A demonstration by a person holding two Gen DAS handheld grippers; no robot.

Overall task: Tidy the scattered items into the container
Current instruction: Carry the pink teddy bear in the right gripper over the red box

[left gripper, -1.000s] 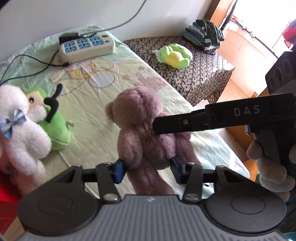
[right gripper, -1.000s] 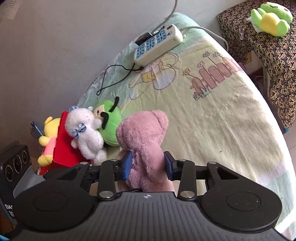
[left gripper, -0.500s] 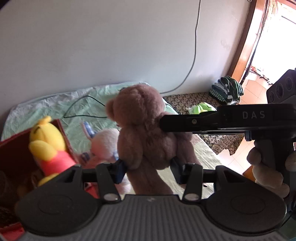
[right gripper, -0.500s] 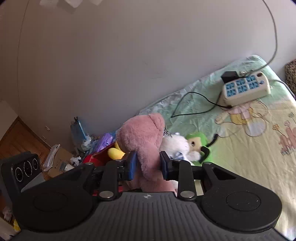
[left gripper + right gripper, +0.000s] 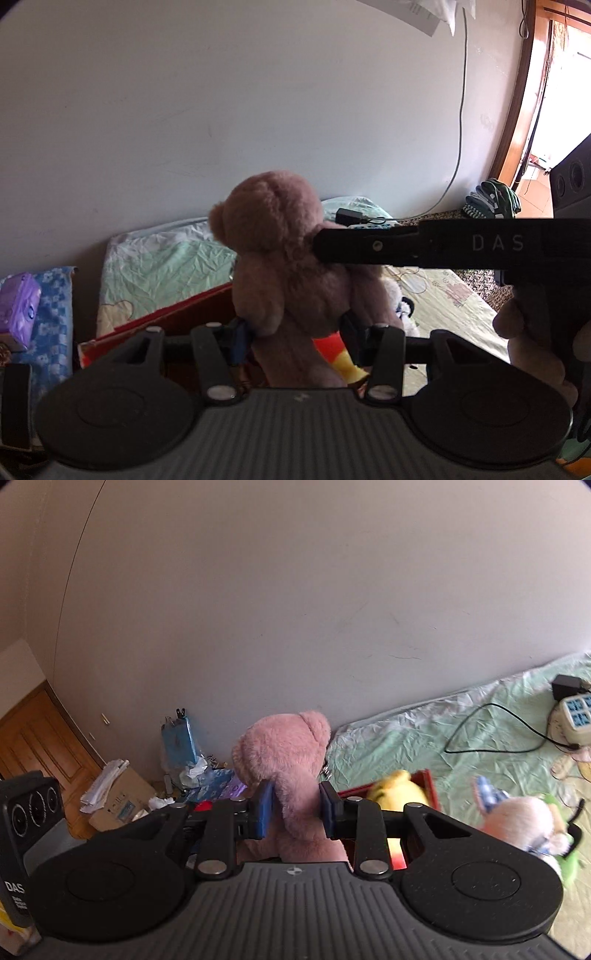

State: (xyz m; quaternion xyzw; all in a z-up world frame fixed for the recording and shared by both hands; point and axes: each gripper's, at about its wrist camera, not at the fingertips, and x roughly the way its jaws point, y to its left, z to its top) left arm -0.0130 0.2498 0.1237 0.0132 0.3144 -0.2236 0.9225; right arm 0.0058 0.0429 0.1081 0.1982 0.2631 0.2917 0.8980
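The left gripper [image 5: 293,338] is clenched on the lower body of the bear [image 5: 280,258], its two pads sunk into the plush on either side, and it holds the toy upright in the air above the red box [image 5: 173,317] at the edge of the bed [image 5: 162,262]. The right gripper [image 5: 293,808] grasps the same bear [image 5: 284,760] higher up, pads pressing into the fur from both sides with the jaws only partly apart; its finger [image 5: 369,245] reaches across from the right and meets the bear's shoulder. A yellow toy [image 5: 397,794] already sits in the box [image 5: 424,779], just right of the bear.
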